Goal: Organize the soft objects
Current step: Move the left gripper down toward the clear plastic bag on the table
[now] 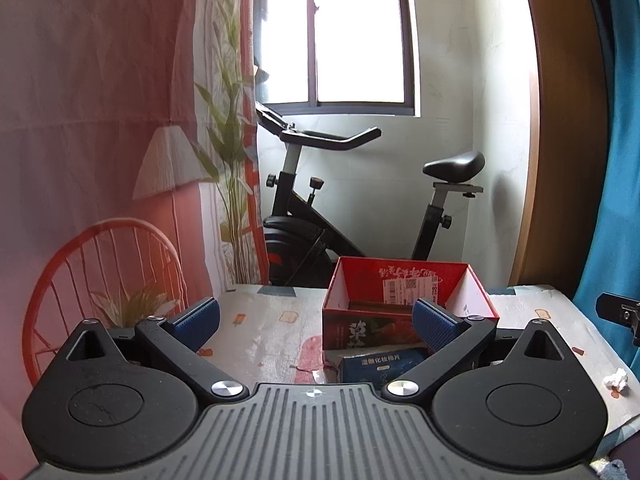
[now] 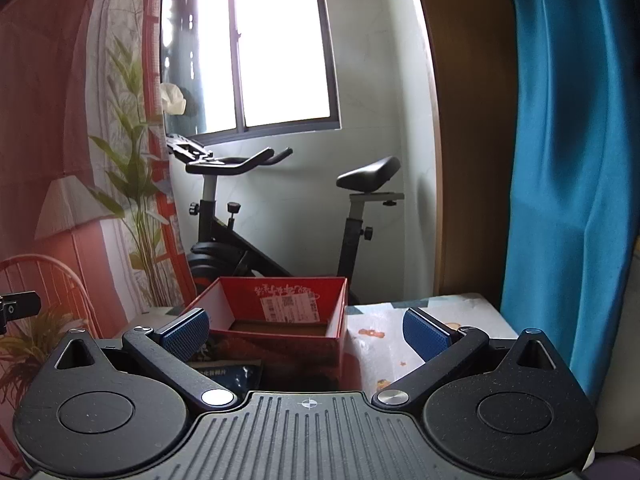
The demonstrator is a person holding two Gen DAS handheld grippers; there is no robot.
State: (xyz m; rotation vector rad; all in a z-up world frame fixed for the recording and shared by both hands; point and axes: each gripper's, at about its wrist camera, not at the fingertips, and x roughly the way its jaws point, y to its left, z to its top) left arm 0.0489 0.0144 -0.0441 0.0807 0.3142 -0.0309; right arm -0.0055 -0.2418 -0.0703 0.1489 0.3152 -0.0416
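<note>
An open red cardboard box [image 1: 404,284] stands on the table, and shows in the right wrist view [image 2: 280,312] too. A dark blue soft pack of cotton pads [image 1: 380,364] lies on the table in front of the box; it also shows in the right wrist view [image 2: 236,376]. A crumpled white tissue [image 1: 616,380] lies at the table's right. My left gripper [image 1: 316,324] is open and empty, just short of the pack and box. My right gripper [image 2: 306,332] is open and empty, facing the box.
The table [image 1: 260,328] has a patterned glossy cover. A black exercise bike [image 1: 360,208] stands behind it under the window. A printed pink curtain [image 1: 100,120] hangs at the left, a blue curtain [image 2: 568,160] at the right. The other gripper's edge [image 1: 620,312] shows at the right.
</note>
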